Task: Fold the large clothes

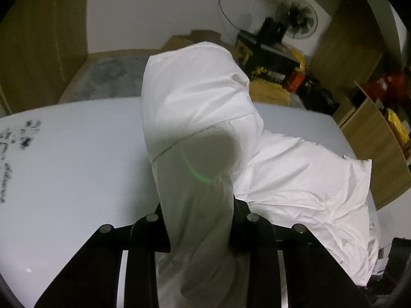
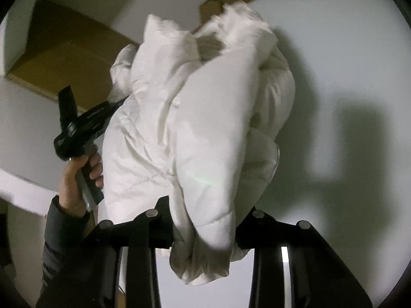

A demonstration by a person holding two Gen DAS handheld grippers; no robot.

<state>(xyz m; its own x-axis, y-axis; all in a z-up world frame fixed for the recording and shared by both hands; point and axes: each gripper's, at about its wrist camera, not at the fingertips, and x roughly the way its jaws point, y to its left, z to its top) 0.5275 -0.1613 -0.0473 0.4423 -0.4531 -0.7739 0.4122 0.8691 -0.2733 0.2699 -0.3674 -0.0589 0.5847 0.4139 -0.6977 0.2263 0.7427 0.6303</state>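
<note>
two grippers are seen clamped on one white padded garment. in the left wrist view the left gripper is closed on a thick fold of the fabric, which is bunched between its black fingers and rises in front of the lens as a tall hump; the rest of the garment is spread on the white table to the right. a faint green arc of light is cast on the shaded cloth near the fingers.

in the right wrist view the right gripper is likewise shut on a quilted fold of the garment, which is lifted above the table and throws a shadow on it. the left gripper's black body is seen at the left, gripped by the person's left hand, with its fingertips hidden in the cloth.

dark handwriting is marked on the table's left edge, but it is too blurred to be read. a black and yellow box with yellow lettering is stacked beyond the table beside a fan; the letters cannot be made out.
</note>
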